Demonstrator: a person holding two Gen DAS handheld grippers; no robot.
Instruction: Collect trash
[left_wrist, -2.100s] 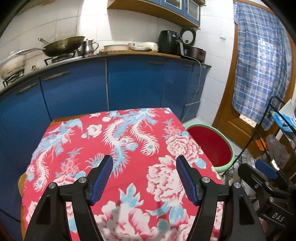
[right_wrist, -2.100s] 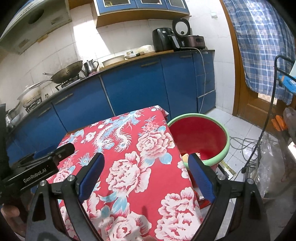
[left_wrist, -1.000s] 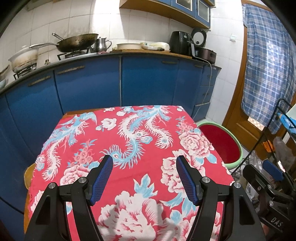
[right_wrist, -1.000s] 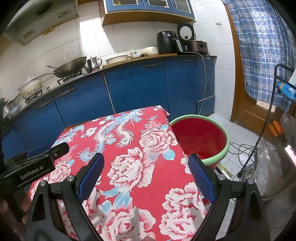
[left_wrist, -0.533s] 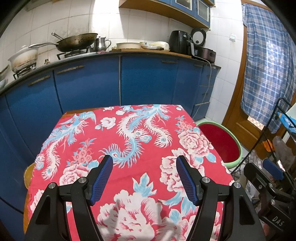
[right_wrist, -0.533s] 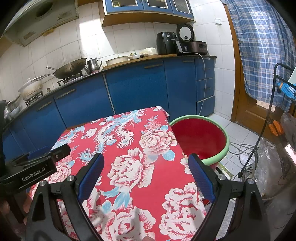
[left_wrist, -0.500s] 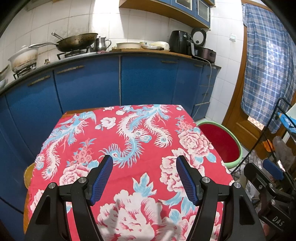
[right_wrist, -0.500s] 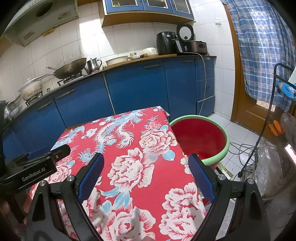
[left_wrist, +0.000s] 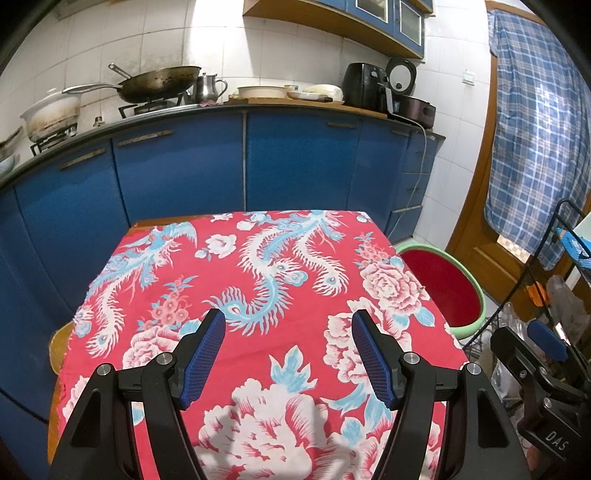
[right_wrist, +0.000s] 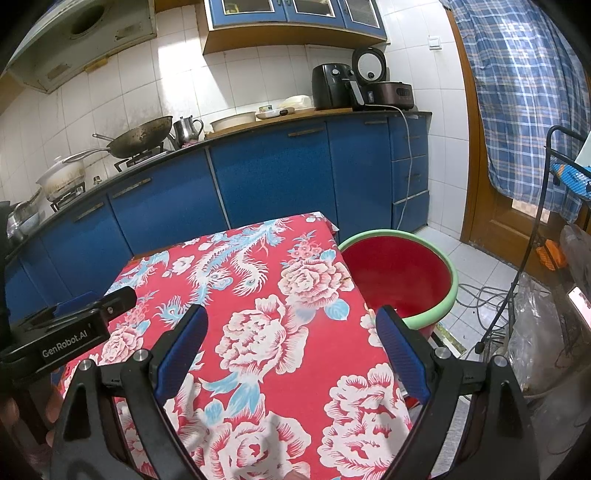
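Note:
A table with a red floral cloth (left_wrist: 258, 258) fills the middle of both views (right_wrist: 266, 295); I see no trash on it. A red bucket with a green rim (right_wrist: 402, 273) stands on the floor at the table's right side, also in the left wrist view (left_wrist: 447, 288). My left gripper (left_wrist: 288, 328) is open and empty above the near part of the cloth. My right gripper (right_wrist: 291, 325) is open and empty above the cloth's right edge, close to the bucket. Each gripper shows at the edge of the other's view.
Blue kitchen cabinets (left_wrist: 243, 162) run behind the table, with a wok (left_wrist: 159, 81), pots and appliances on the counter. A black wire rack (right_wrist: 554, 229), plastic bags and cables stand on the floor at the right. A checked curtain (right_wrist: 524, 92) hangs on the door.
Both grippers have drawn back and risen slightly since two seconds ago, so more of the table shows. In the last half second nothing has visibly moved. Both stay open.

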